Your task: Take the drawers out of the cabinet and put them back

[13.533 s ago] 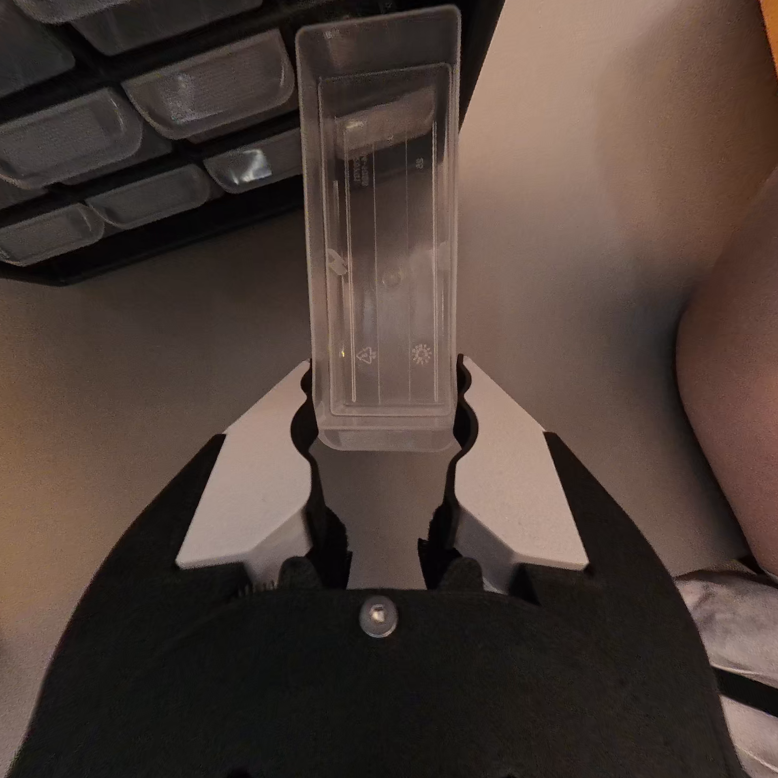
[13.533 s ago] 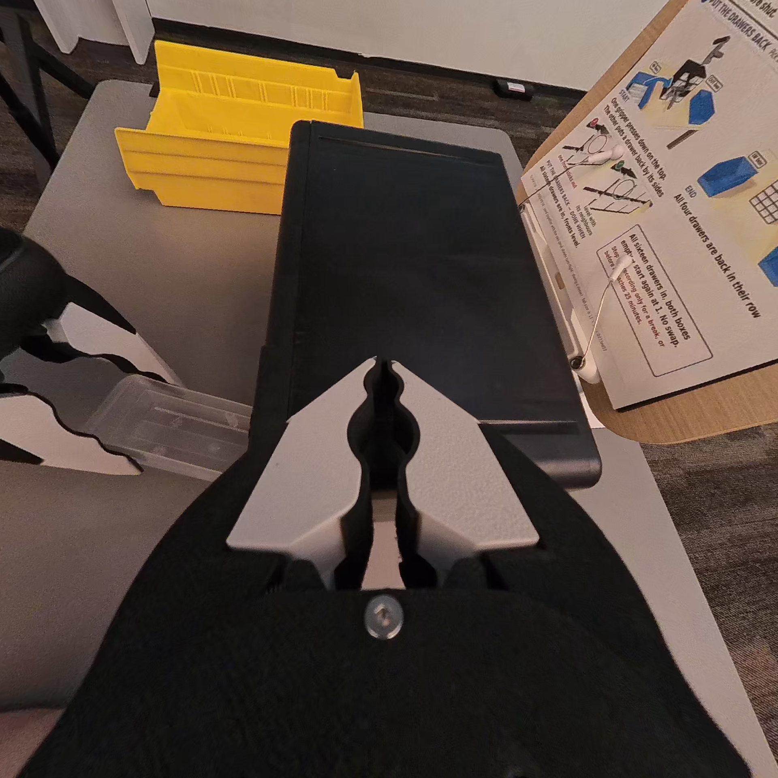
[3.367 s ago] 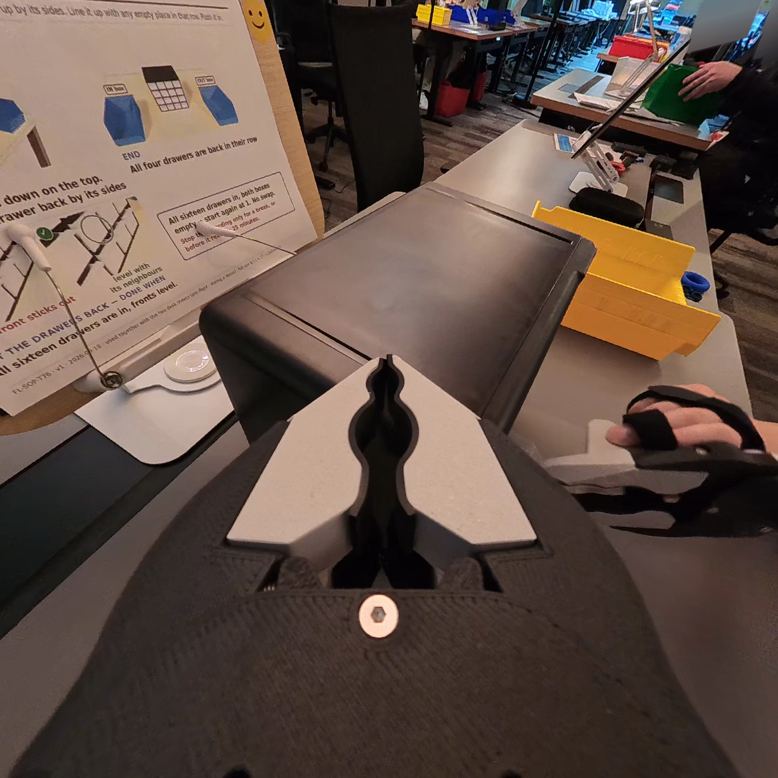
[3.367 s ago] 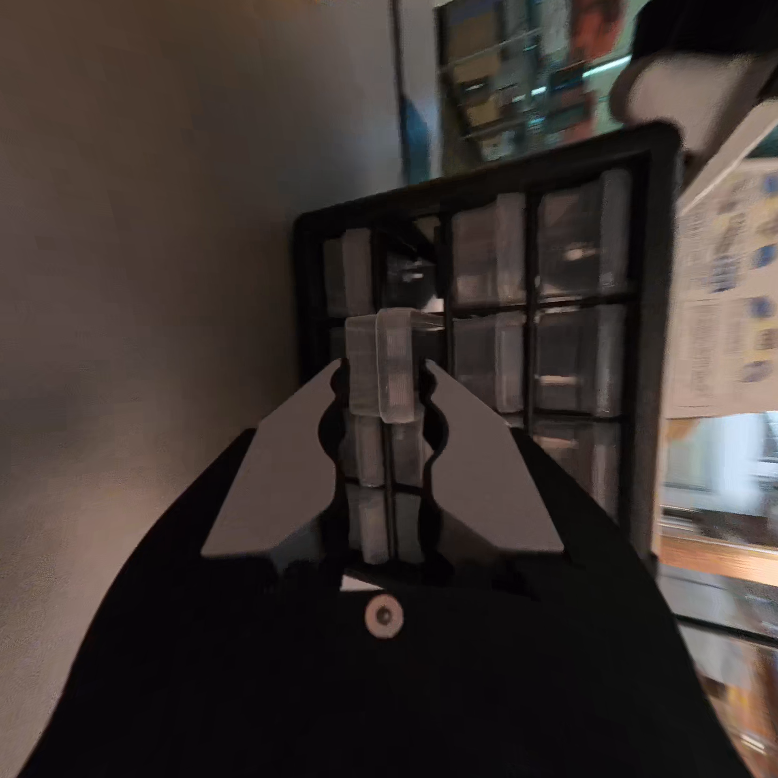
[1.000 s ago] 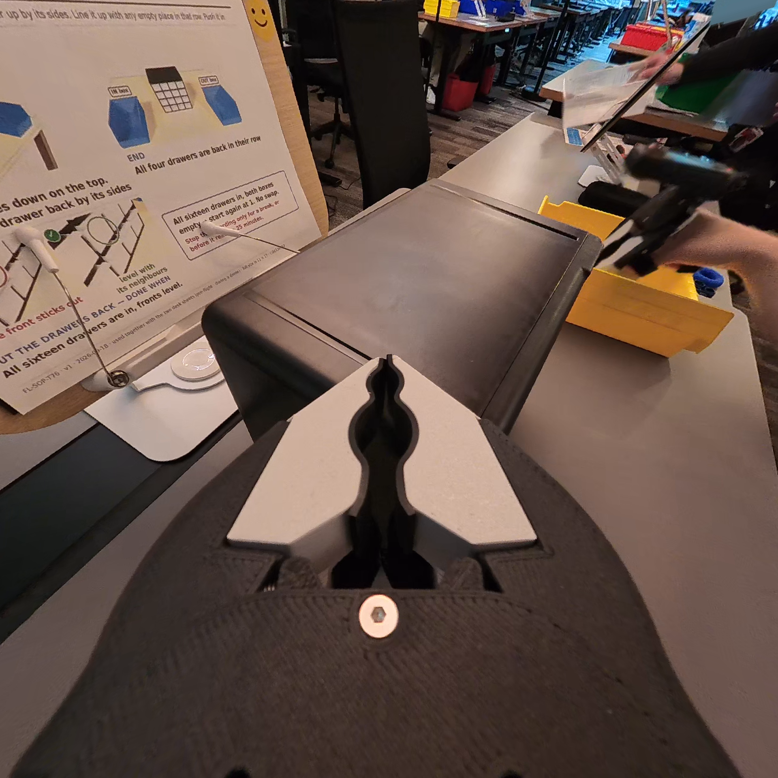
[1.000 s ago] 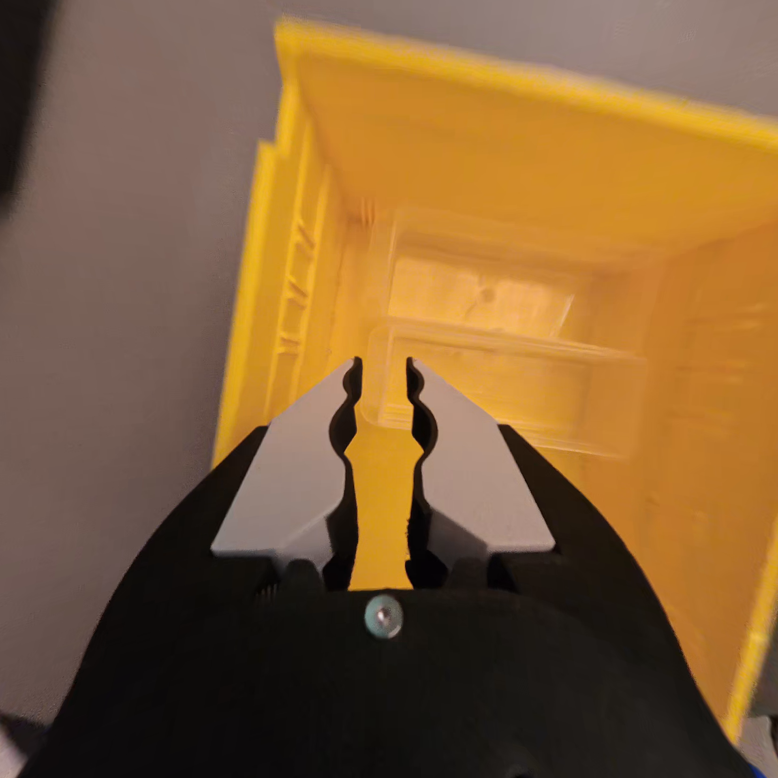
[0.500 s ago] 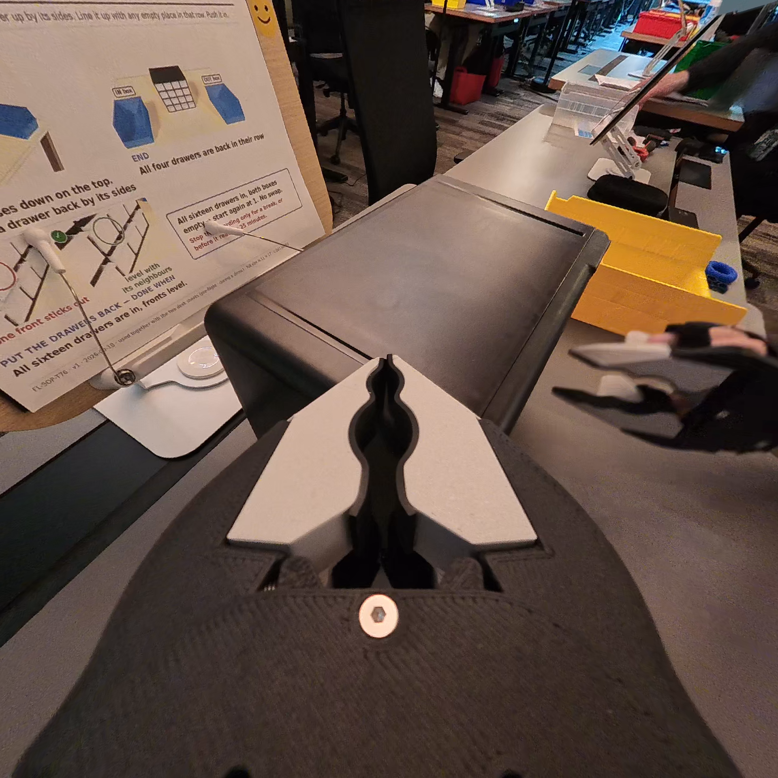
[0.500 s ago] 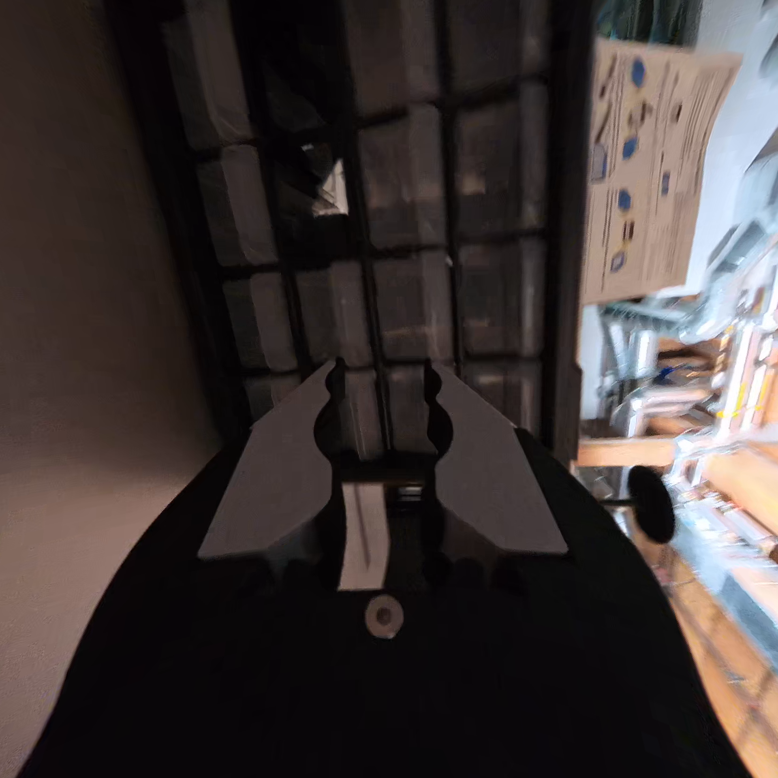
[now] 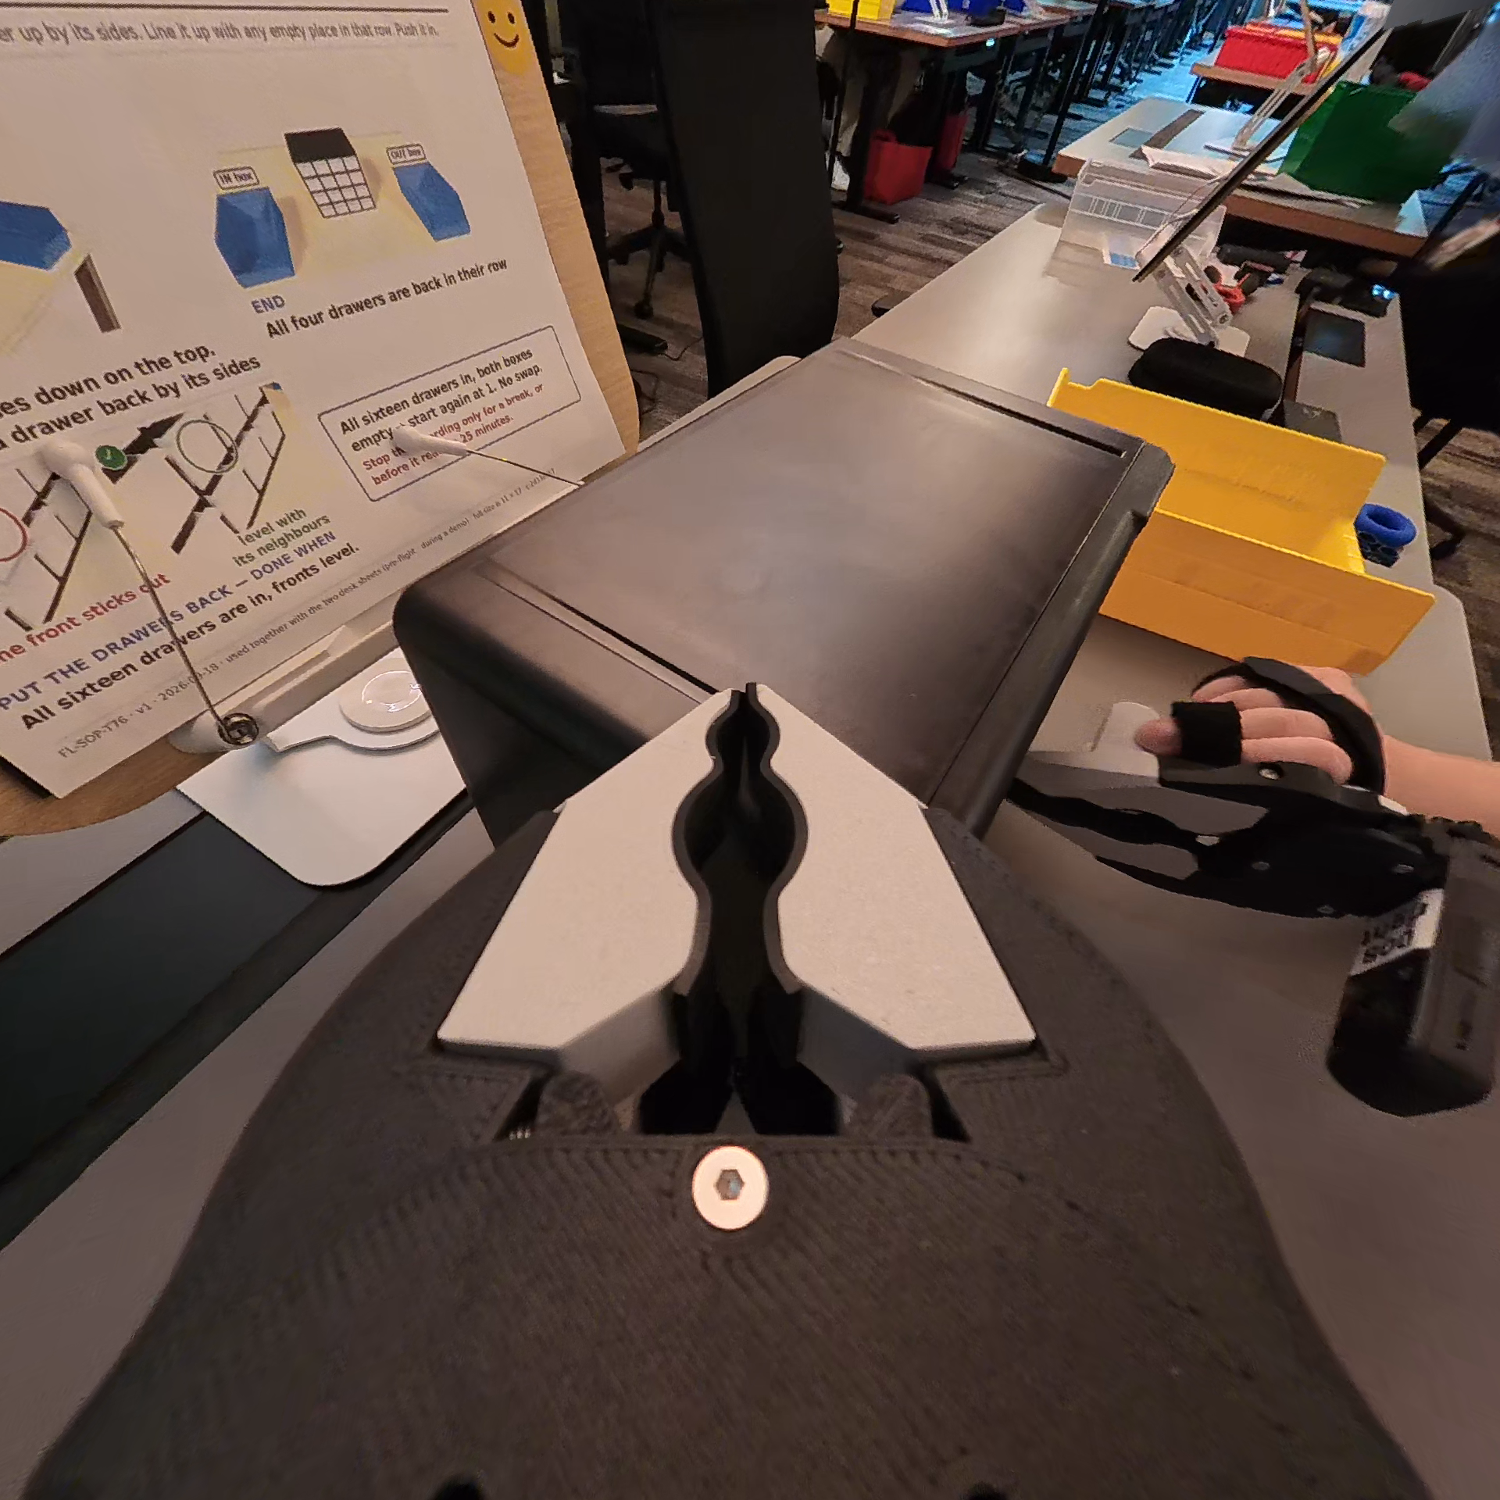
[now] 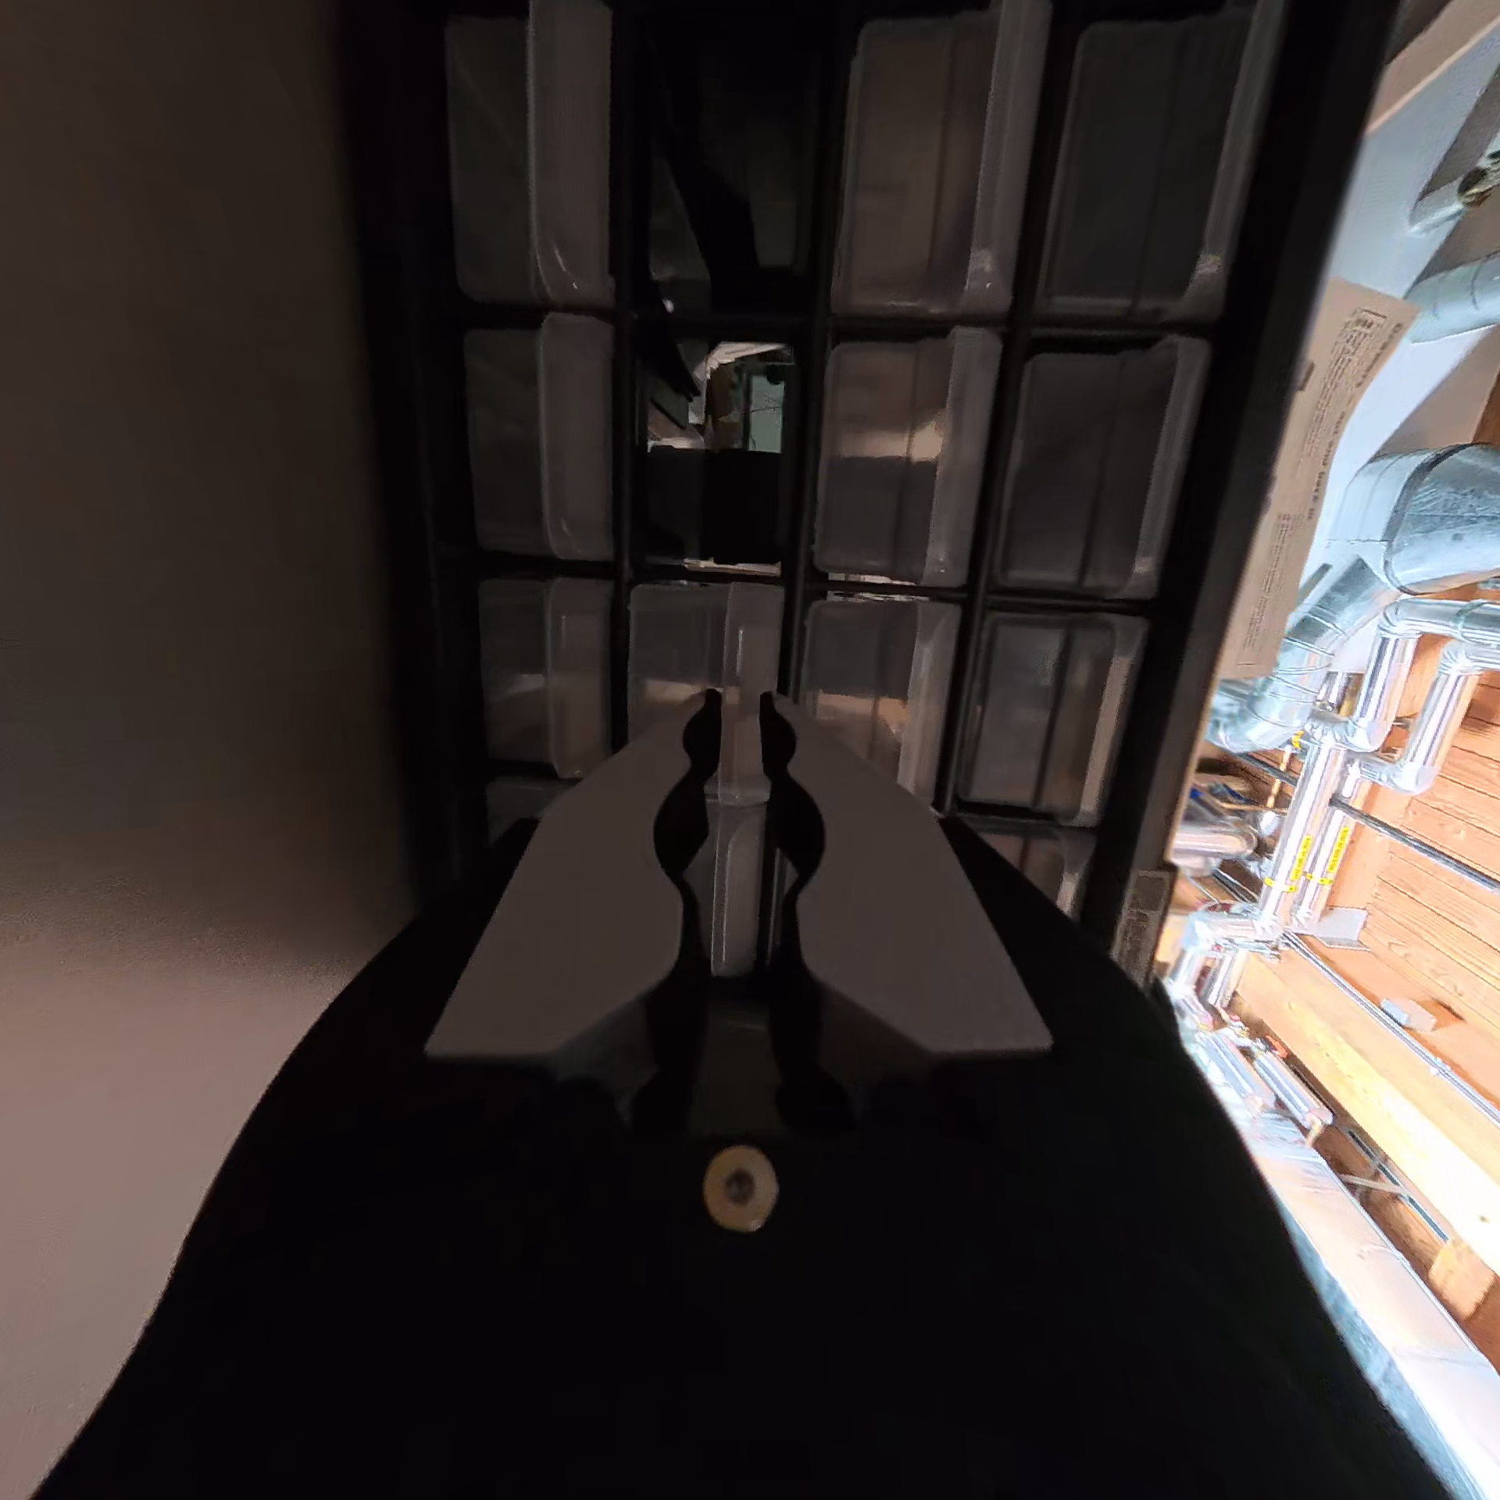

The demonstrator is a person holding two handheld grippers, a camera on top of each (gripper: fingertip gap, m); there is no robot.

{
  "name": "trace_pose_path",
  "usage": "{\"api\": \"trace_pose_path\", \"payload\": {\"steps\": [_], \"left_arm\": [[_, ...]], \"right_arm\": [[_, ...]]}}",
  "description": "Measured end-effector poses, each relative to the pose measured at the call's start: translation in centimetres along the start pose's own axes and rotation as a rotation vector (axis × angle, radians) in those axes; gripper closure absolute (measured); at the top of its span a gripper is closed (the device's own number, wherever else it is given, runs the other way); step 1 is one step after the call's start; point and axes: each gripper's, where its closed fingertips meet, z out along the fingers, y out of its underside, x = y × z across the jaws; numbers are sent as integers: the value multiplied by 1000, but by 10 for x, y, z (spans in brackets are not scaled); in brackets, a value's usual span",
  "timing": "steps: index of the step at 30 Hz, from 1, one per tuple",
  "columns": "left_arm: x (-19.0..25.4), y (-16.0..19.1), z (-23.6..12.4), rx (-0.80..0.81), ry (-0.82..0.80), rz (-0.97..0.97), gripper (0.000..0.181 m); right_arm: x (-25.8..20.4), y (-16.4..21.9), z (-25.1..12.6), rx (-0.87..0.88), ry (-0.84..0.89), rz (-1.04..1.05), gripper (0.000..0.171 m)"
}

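Two slots in cabinet [image 10: 812, 454] empty. Right gripper [image 10: 740, 702] fingers pinch clear drawer [image 10: 702, 649] by its handle, drawer in its slot. Left gripper [image 9: 748, 698] fingers squeezed together, empty, above cabinet top. Risk: crooked pull jams drawer; thin handle slips out.

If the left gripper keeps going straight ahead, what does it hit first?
Probably the near top edge of the black plastic drawer cabinet; the shut left gripper points at it, though the depth between them is unclear.
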Motion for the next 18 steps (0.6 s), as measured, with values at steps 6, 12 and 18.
{"api": "trace_pose_path", "payload": {"steps": [6, 12, 18], "left_arm": [[0, 0, 0, 12, 22, -17, 181], [0, 0, 0, 9, 15, -12, 181], [0, 0, 0, 8, 15, -11, 181]], "right_arm": [[-5, -12, -30, 56, -153, 33, 162], [-3, -13, -16, 34, -483, 258, 135], [-21, -15, -13, -19, -795, 357, 154]]}}
